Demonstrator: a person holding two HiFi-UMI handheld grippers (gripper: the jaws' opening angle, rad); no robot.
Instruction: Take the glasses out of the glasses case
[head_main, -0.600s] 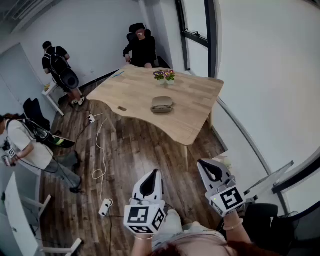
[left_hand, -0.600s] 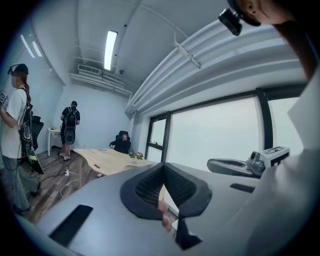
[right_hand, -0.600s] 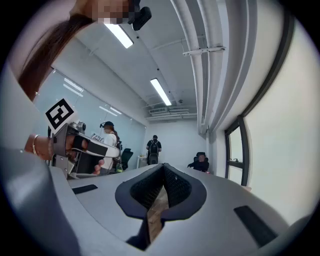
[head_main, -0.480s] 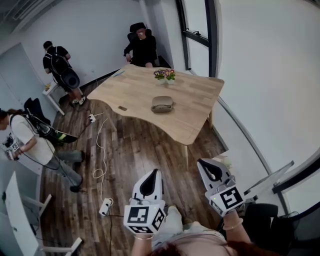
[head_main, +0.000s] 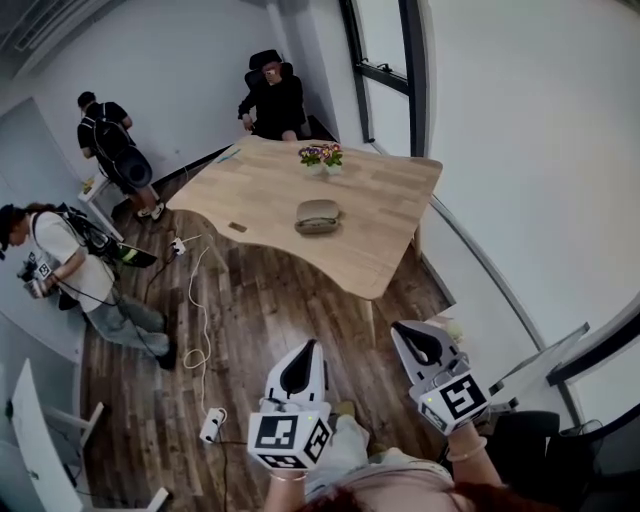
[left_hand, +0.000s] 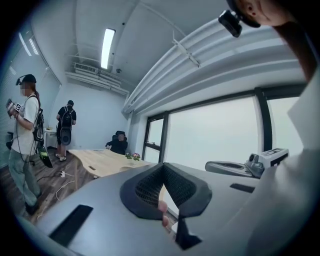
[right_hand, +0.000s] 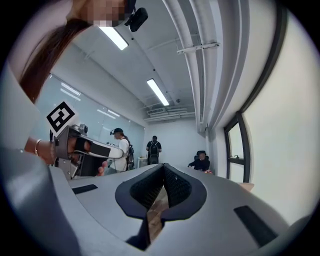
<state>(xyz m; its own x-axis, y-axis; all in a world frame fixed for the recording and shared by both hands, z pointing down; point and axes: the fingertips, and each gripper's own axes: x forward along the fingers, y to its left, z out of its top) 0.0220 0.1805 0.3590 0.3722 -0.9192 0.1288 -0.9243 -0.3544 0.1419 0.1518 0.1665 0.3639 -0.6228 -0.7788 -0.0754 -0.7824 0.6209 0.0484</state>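
Note:
The tan glasses case lies closed near the middle of the wooden table, far ahead of me across the room. My left gripper and right gripper are held close to my body above the floor, well short of the table. Both are shut with nothing between their pads. In the left gripper view the left gripper points toward the distant table. The right gripper looks across the room in the right gripper view. The glasses themselves are not visible.
A small pot of flowers stands on the table's far side, where a seated person sits. Two people stand at the left. Cables and a power strip lie on the wooden floor. A window wall runs along the right.
The person at the left has walked a few steps to the right. The view has shifted slightly, so the table sits a little higher and further left. Both grippers keep their place.

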